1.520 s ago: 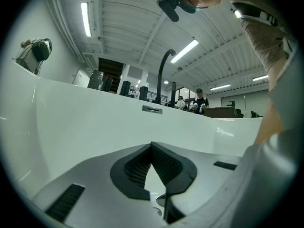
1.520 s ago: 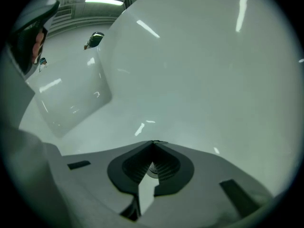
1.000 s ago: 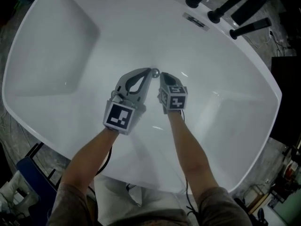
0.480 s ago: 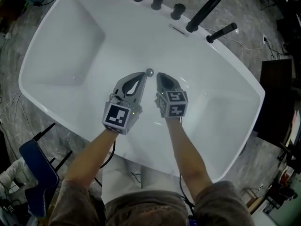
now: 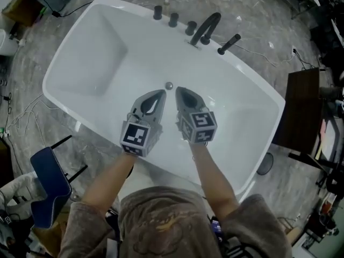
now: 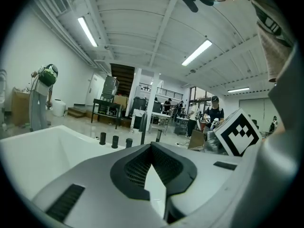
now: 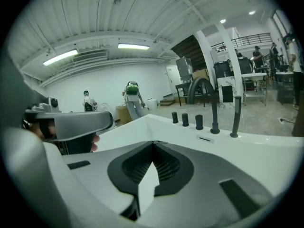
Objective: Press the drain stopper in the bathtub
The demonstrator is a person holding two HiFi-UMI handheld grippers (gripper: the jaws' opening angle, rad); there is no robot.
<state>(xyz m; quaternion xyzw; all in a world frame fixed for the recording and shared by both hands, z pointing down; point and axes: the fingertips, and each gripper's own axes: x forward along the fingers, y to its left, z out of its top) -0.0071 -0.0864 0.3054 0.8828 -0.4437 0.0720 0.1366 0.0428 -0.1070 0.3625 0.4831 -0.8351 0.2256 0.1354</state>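
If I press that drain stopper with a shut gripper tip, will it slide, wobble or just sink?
The drain stopper looks small, rounded and shiny, so an off-centre tip may skid off it. It is set into the floor of the bathtub, so it probably moves only straight down, not sideways.

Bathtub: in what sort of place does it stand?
Probably a workshop or lab hall, not a bathroom: the bathtub stands on a floor among loose cables, with work tables and ceiling strip lights behind.
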